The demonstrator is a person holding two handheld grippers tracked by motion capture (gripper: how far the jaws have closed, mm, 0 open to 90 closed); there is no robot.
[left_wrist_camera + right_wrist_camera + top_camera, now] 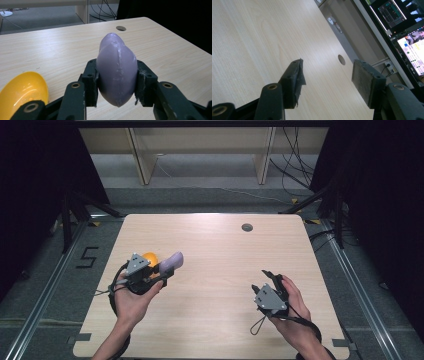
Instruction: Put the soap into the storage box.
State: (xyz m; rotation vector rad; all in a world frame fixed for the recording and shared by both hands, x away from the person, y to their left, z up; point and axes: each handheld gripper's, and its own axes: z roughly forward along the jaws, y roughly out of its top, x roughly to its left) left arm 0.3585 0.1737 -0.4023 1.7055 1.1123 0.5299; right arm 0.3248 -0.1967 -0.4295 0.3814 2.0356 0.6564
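One wooden table carries everything, with a single round cable hole in its far edge, well beyond both pairs of fingers. Past the table stand two pale shelf uprights, and loose cables trail on the floor behind.

The left gripper is clamped on one lilac, egg-shaped piece; both pads press its flanks, and it sticks out past the fingertips toward the cable hole. In the high view that piece rides above the table's left half. Just beside the left gripper's outer finger lies one yellow bowl-shaped shell, hollow side up.

The right gripper stands partly open with nothing between its pads, bare tabletop below them. Nothing blocks the space between the two grippers, which are well apart.
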